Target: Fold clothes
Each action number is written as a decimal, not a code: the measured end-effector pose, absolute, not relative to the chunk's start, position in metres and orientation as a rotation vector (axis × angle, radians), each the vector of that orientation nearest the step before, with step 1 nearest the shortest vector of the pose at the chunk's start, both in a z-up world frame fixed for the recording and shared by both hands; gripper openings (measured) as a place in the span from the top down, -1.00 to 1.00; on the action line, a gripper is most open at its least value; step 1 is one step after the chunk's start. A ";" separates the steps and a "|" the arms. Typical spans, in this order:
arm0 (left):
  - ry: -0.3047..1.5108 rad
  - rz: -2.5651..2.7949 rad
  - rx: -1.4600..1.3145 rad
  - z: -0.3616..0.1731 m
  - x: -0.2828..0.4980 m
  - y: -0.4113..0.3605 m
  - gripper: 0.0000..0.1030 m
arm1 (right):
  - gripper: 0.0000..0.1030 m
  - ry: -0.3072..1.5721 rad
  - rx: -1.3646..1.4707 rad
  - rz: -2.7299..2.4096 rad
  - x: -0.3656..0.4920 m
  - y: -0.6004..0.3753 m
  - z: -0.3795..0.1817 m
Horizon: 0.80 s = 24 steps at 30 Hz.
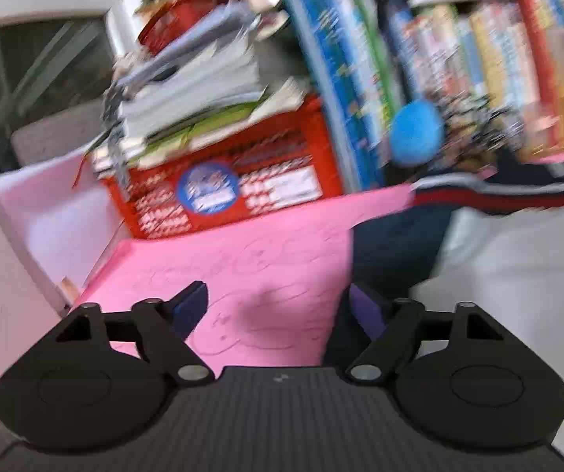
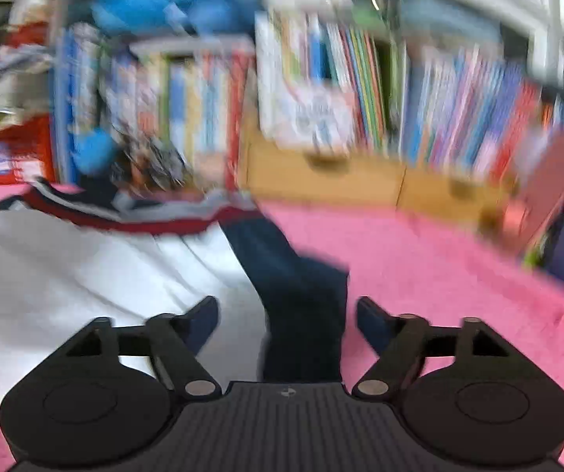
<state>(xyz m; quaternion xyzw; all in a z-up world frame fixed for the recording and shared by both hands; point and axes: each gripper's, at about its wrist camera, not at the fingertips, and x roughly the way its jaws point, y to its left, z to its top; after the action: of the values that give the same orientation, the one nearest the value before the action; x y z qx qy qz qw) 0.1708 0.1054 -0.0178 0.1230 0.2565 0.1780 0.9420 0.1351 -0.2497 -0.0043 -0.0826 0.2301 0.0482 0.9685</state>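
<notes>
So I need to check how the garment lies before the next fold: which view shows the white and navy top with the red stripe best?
The right wrist view: the white and navy top with the red stripe fills its left half, white body, stripe and a navy sleeve visible. The left wrist view catches only its edge at right. Both are blurred.

Bare pink worktop (image 2: 459, 275) lower right of right view = free room. Garment (image 2: 85, 275) fills left; books (image 2: 459, 118), red box (image 1: 227, 188) wall off the back.
</notes>
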 end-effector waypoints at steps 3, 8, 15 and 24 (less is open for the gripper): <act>0.514 0.173 0.209 0.000 0.138 0.079 -0.62 | -0.92 0.409 -0.176 0.265 0.108 -0.207 0.006; 0.608 0.109 0.326 -0.028 0.119 0.045 -0.67 | -0.88 0.559 -0.176 0.494 0.105 -0.133 -0.023; 0.615 0.326 0.428 -0.048 0.106 0.117 -0.93 | -0.90 0.679 -0.187 0.254 0.099 -0.215 -0.041; 0.530 0.186 0.268 0.004 0.109 0.095 -0.77 | -0.88 0.630 0.018 0.028 0.089 -0.310 -0.015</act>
<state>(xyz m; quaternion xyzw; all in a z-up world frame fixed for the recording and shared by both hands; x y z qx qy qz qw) 0.1086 0.0954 0.0035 0.1316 0.2607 0.0916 0.9520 0.0894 -0.3104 -0.0153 0.0087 0.3098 0.0139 0.9507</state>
